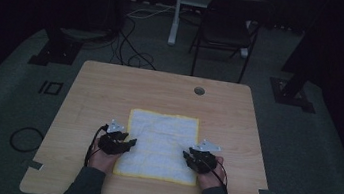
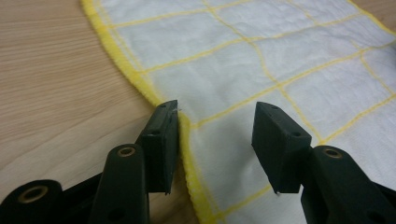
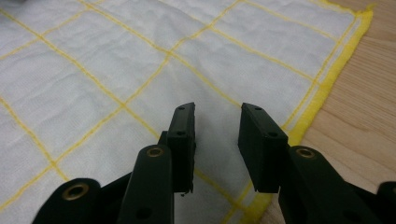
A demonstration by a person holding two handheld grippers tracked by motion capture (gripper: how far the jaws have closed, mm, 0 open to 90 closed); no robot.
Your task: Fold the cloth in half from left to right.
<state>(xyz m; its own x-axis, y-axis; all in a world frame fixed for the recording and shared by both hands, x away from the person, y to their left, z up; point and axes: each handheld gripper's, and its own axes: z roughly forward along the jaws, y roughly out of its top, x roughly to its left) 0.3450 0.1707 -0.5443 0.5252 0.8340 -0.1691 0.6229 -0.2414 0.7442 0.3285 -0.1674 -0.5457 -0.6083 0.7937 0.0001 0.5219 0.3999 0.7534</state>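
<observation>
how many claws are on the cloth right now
2. The left claw sits open at the cloth's left yellow edge; the right claw sits open over it near its right edge.

The flat square cloth (image 1: 161, 146) is white, edged with a fuzzy yellow border and crossed by thin yellow stitched lines that form a grid of squares. The light wooden worktop (image 1: 110, 89) shows pale tan grain. The left tool (image 2: 215, 135) and right tool (image 3: 217, 135) have matte black jaws with brass-coloured rivets.
</observation>
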